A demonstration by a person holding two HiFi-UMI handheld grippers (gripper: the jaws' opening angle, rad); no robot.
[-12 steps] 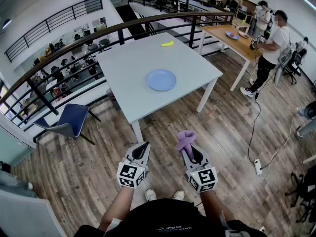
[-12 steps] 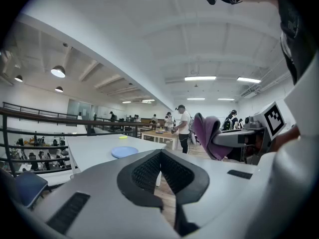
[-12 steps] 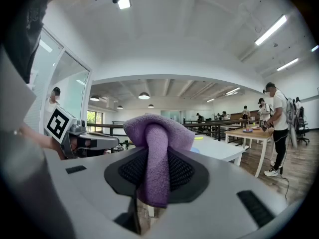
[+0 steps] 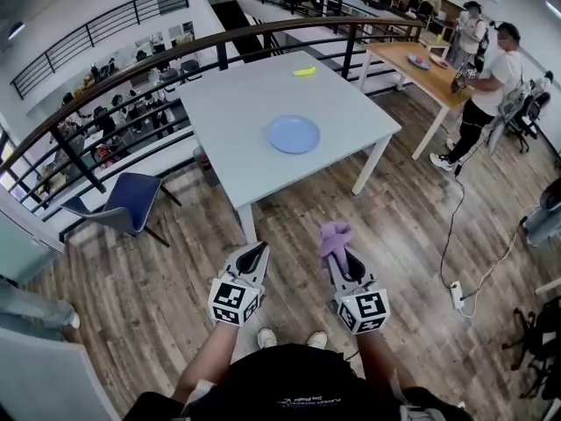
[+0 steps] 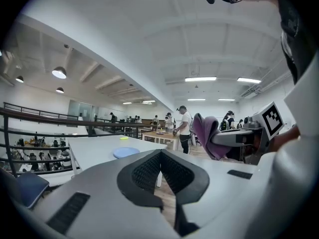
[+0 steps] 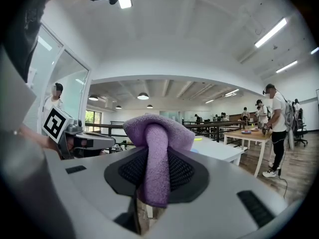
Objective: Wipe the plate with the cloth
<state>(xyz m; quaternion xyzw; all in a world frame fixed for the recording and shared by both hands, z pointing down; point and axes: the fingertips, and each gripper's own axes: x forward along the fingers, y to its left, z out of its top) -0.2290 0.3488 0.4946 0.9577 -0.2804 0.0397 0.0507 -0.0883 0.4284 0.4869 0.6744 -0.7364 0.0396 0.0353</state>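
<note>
A light blue plate (image 4: pixel 293 133) lies on the pale grey table (image 4: pixel 254 103), some way ahead of both grippers; it also shows as the small plate (image 5: pixel 126 152) in the left gripper view. My right gripper (image 4: pixel 341 257) is shut on a purple cloth (image 4: pixel 334 239), which bunches over its jaw tips as the cloth (image 6: pixel 155 148). My left gripper (image 4: pixel 254 254) is shut with nothing in it, level with the right one, over the wooden floor short of the table. From the left gripper view the cloth (image 5: pixel 209 136) hangs at the right.
A small yellow object (image 4: pixel 304 71) lies at the table's far side. A black railing (image 4: pixel 175 60) curves behind the table. A blue chair (image 4: pixel 123 207) stands at the left. A wooden table (image 4: pixel 421 64) with a person (image 4: pixel 486 82) beside it is at the right; a cable (image 4: pixel 456 235) runs across the floor.
The view has shifted slightly, so the table and plate sit a little nearer and to the right. Both grippers keep their pose, the right still holding the cloth.
</note>
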